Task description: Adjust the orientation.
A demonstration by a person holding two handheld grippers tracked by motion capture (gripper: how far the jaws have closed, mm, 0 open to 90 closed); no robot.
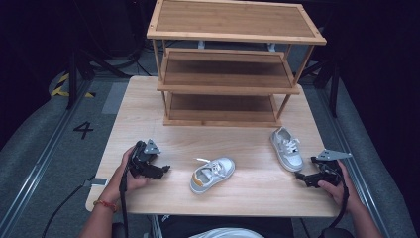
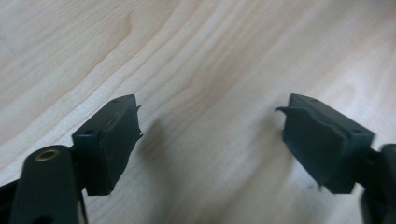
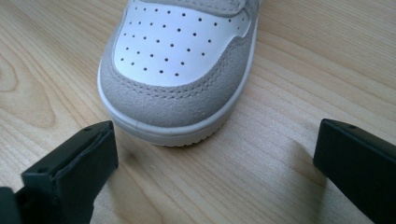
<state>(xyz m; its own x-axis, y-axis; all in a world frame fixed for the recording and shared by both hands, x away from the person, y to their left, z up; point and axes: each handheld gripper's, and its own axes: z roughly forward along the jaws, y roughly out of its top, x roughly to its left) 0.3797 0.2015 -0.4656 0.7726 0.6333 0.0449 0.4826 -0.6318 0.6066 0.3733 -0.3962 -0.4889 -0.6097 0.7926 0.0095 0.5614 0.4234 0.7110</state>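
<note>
Two small grey-and-white sneakers lie on the wooden table (image 1: 148, 109). One sneaker (image 1: 212, 174), with a yellow heel lining, sits near the table's middle front. The other sneaker (image 1: 287, 148) lies at the right, its toe toward the front edge. My left gripper (image 1: 164, 170) rests low at the front left, open, jaws wide apart over bare wood (image 2: 210, 126). At the front right my right gripper (image 1: 300, 178) is open just short of the right sneaker's toe (image 3: 177, 74), which lies ahead of the jaws, not between them.
A three-tier bamboo shoe rack (image 1: 233, 59) stands at the back of the table, its shelves bare. The floor to the left bears a number 4 marking (image 1: 83, 130). Bare wood lies between the sneakers and the rack.
</note>
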